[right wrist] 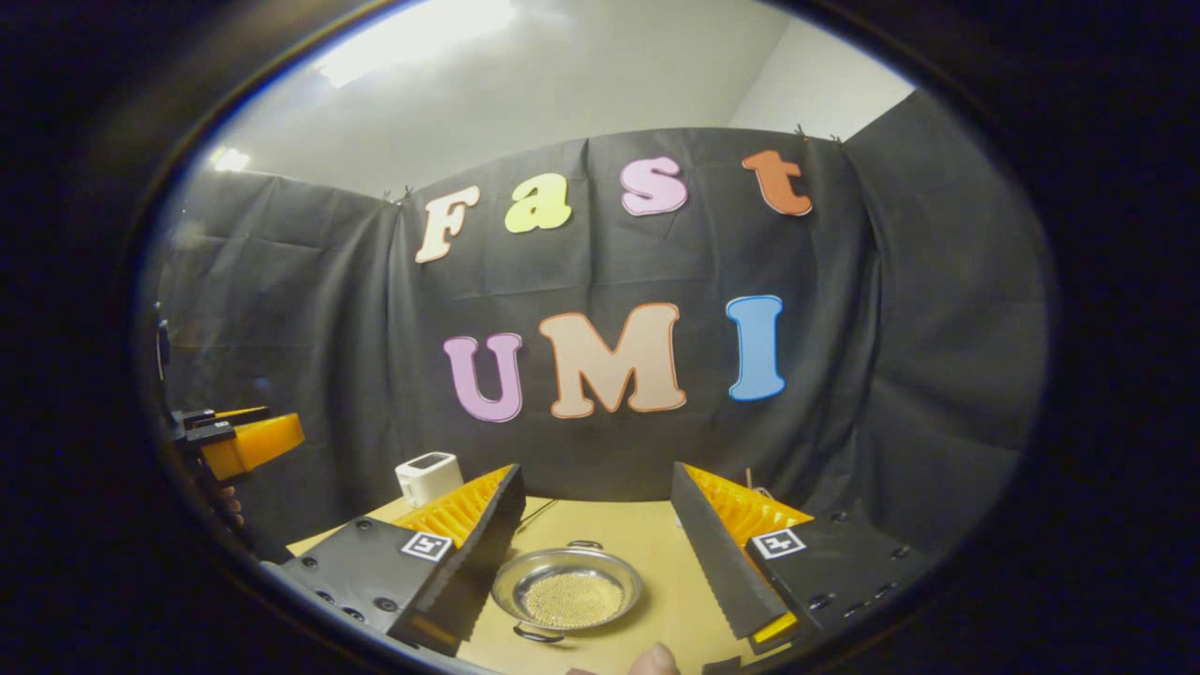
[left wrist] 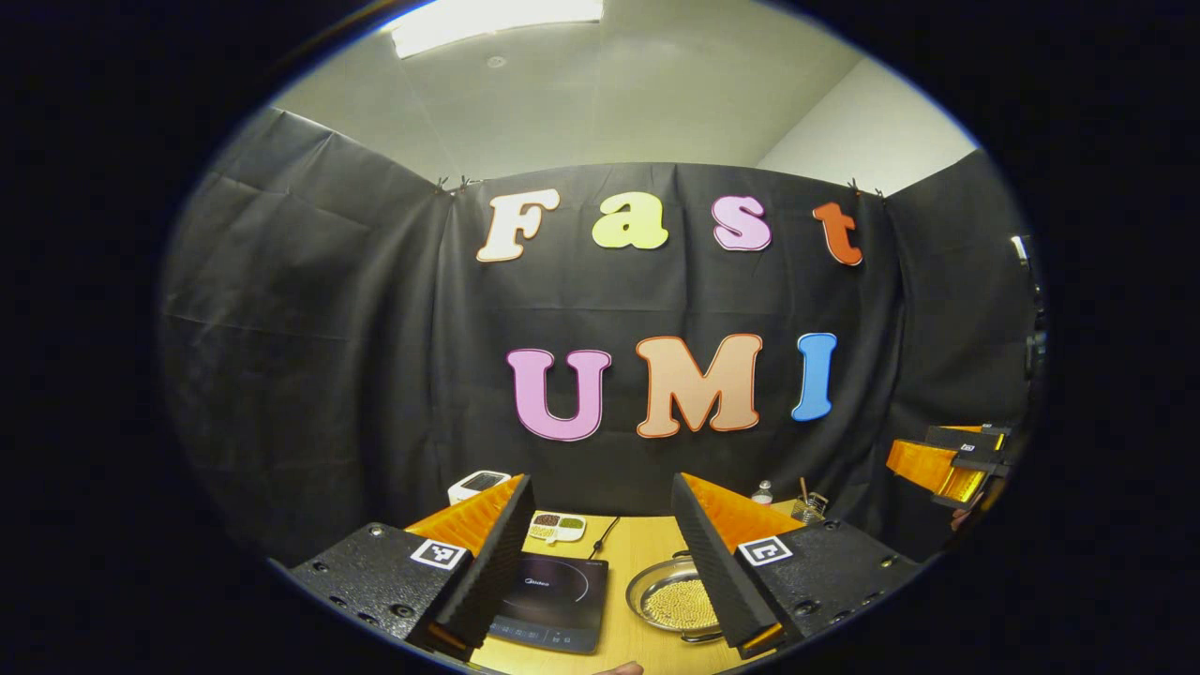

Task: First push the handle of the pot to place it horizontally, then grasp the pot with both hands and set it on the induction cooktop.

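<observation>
Claws first, working from left to right: in the left gripper view we see our left claw held above the wooden desk with its jaws spread wide and nothing between them. Through that gap, toward the left finger, lies the black induction cooktop, flat on the desk. Behind it, near the black cloth wall, we make out a small white divided dish with dark and greenish fillings, and farther left a white device with a dark top. A thin dark cable runs over the desk beside the dish. Just right of the cooktop, apart from it, sits the pot, a shallow metal pan holding pale round grains, its right side hidden behind the right finger. At the back right we see a small bottle and a glass holder with sticks in it. At the far right edge the other orange claw floats well above the desk. In the right gripper view our right claw is likewise wide open and empty, and the pot sits on the desk centred between its fingers, one loop handle at its far rim and one at its near rim. We cannot tell whether either handle lies flat.
</observation>
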The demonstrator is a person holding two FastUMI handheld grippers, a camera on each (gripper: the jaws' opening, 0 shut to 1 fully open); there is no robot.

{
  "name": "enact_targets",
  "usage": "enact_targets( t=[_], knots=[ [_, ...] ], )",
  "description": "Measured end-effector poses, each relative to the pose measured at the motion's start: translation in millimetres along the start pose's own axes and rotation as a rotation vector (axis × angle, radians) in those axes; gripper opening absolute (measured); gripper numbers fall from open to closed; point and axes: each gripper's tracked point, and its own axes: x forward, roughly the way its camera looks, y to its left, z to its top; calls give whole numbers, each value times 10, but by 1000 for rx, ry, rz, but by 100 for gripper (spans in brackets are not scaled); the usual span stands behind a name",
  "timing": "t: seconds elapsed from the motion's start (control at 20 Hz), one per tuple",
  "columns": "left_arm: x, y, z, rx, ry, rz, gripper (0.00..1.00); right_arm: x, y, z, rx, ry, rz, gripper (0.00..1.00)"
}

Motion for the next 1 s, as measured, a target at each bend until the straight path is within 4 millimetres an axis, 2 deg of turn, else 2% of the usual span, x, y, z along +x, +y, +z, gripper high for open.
enact_targets(
  t=[0.15, 0.25, 0.3, 0.35, 0.45, 0.55, 0.65, 0.75, 0.8, 0.85, 0.9, 1.0],
  knots=[
    [-70, -55, -80, 3, 22, 18, 91, 56, 39, -204, 23, 56, 38, 96],
    [-53, -31, -125, 13, 28, 20, 90, 120, 64, -305, 19, 81, 49, 94],
    [-21, -18, -156, 16, 34, 17, 90, 171, 86, -368, 16, 98, 48, 90],
    [34, -14, -175, 12, 37, 10, 90, 199, 138, -402, 16, 109, 52, 77],
    [169, 68, -211, 0, 40, 3, 90, 306, 227, -483, 7, 135, 53, 67],
    [286, 187, -238, -20, 34, -1, 91, 381, 378, -583, 1, 167, 60, 66],
    [434, 301, -290, -32, 36, -19, 89, 521, 480, -671, -4, 188, 41, 38],
    [584, 432, -358, -29, 39, -46, 89, 662, 658, -821, 4, 219, 32, 35],
    [670, 493, -385, -26, 38, -60, 90, 817, 660, -875, -10, 240, -4, 35],
    [748, 563, -427, -25, 42, -73, 89, 776, 746, -1006, -5, 268, -7, 19],
    [822, 618, -463, -26, 42, -88, 91, 849, 805, -1129, 14, 295, -15, 4],
    [956, 675, -501, -35, 31, -126, 89, 877, 838, -1302, 28, 344, -70, 6]
  ],
)
